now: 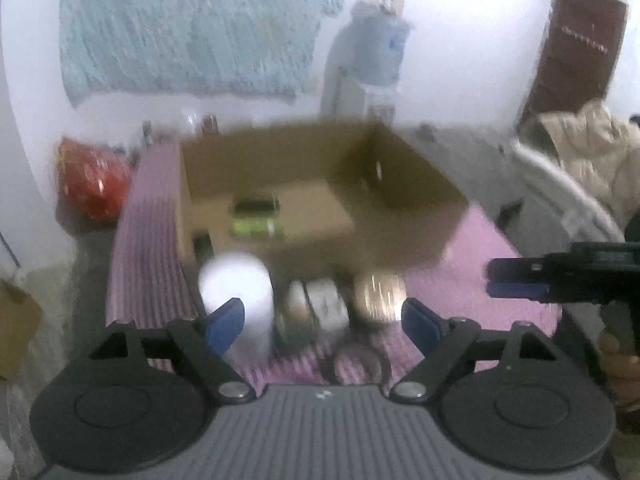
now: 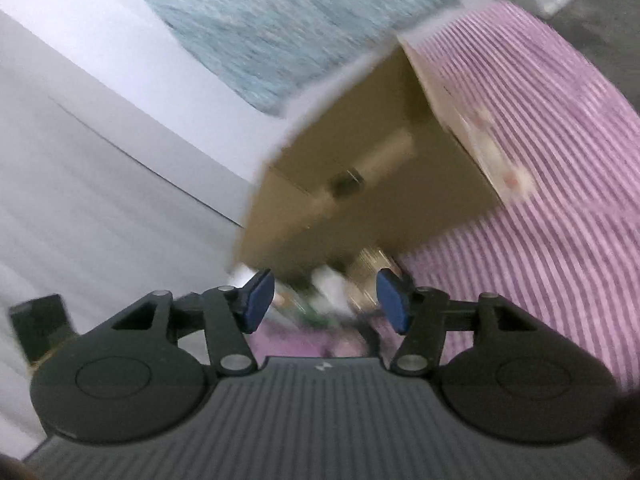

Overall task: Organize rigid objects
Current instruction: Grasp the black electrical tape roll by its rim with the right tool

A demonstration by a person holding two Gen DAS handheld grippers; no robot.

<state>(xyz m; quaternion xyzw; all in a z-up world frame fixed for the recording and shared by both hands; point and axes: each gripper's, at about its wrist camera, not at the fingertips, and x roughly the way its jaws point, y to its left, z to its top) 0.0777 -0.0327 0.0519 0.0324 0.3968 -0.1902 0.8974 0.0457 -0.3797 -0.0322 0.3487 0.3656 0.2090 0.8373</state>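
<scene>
Inventory, both views blurred.

Left gripper (image 1: pixel 323 322): I hold it with jaws wide apart, nothing between the pads. It points down over the items at the near side of the cloth.

Right gripper (image 2: pixel 326 300): jaws about half open, nothing gripped; small blurred items lie beyond the gap. In the left view it enters from the right edge, level, with my hand (image 1: pixel 618 364) below it.

Box (image 1: pixel 320 184): brown cardboard, open top, on the cloth (image 1: pixel 500 248), which is pink and striped. Inside, on the floor of the box, lie two cans side by side: a dark can (image 1: pixel 256 205) farther back and a green can (image 1: pixel 258 227) nearer. The right view shows the box (image 2: pixel 360 168) tilted in frame, with a pale tube-like item inside that I cannot identify.

In front of the box, on the cloth:
- white cylinder (image 1: pixel 238 300), upright, just beyond my left finger;
- small jar (image 1: pixel 298 300) beside it;
- pale packet (image 1: pixel 330 304), touching or nearly touching the jar;
- gold round item (image 1: pixel 380 294), farthest right of the row;
- clear ring-shaped item (image 1: pixel 358 364), nearest me.

Surroundings: red bag (image 1: pixel 92 184) left of the cloth, blue towel (image 1: pixel 192 28) on the wall, water dispenser (image 1: pixel 372 56), beige coat (image 1: pixel 592 152) at right.
</scene>
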